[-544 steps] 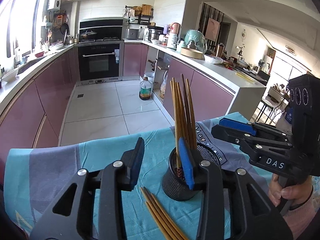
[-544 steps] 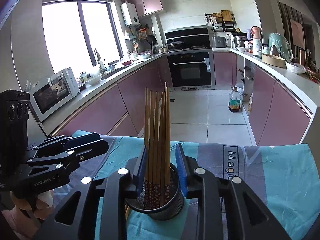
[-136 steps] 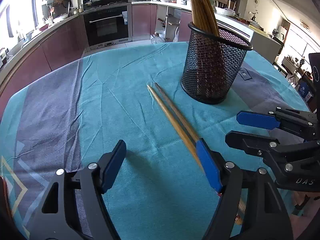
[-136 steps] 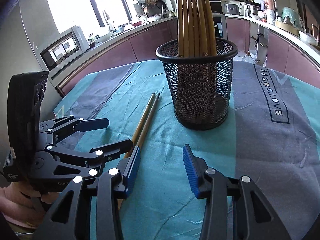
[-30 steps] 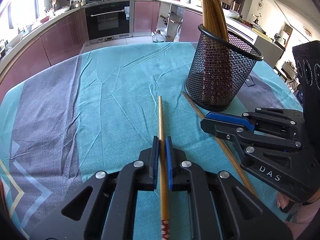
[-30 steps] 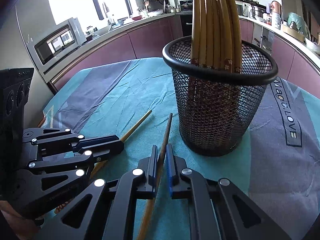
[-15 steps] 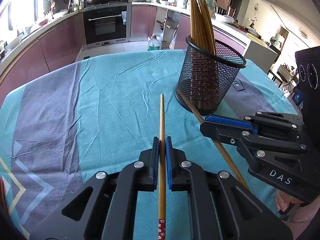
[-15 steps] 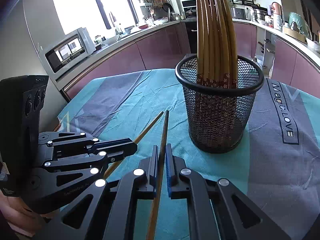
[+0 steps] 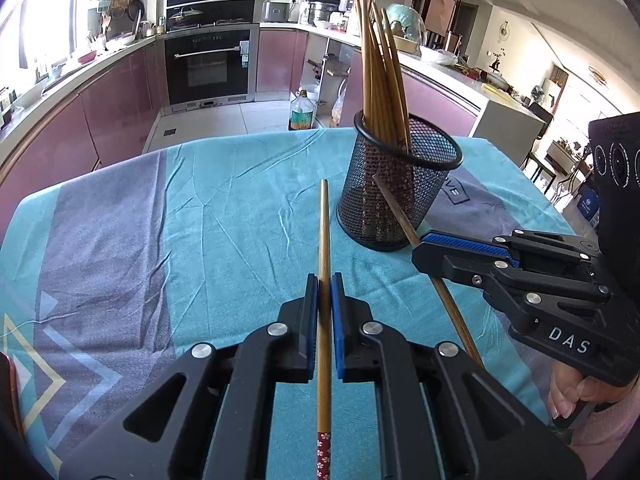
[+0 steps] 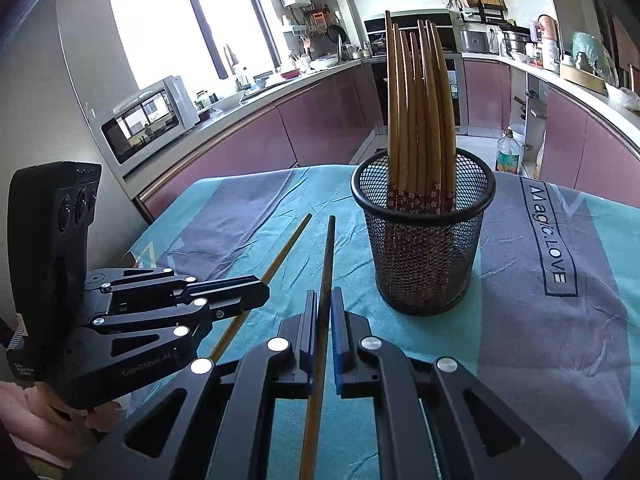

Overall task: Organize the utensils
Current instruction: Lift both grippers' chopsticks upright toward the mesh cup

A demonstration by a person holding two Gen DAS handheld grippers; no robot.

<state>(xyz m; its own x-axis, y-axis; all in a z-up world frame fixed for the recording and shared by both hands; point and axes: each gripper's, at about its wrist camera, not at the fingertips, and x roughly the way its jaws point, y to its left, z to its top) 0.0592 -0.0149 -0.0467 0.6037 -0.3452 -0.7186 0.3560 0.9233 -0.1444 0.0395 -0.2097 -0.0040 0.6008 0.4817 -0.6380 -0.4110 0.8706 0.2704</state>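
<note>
A black mesh cup [image 9: 398,190] [image 10: 424,236] stands on the teal tablecloth and holds several brown chopsticks upright. My left gripper [image 9: 325,284] is shut on one chopstick [image 9: 324,232], held above the cloth and pointing forward, left of the cup. My right gripper [image 10: 325,300] is shut on a second chopstick [image 10: 328,256], also lifted and pointing forward, left of the cup. In the left wrist view the right gripper [image 9: 424,246] and its chopstick [image 9: 400,216] sit in front of the cup. In the right wrist view the left gripper [image 10: 256,292] and its chopstick [image 10: 286,250] are at left.
The tablecloth [image 9: 160,220] covers the table, with "Magic LOVE" print [image 10: 550,232] right of the cup. Beyond the table's far edge lie the kitchen floor, purple cabinets, an oven [image 9: 210,68] and a microwave [image 10: 148,120]. An oil bottle [image 9: 300,114] stands on the floor.
Both grippers, each shut on a chopstick, have risen higher above the cloth and drawn back a little from the cup. The cup has not moved.
</note>
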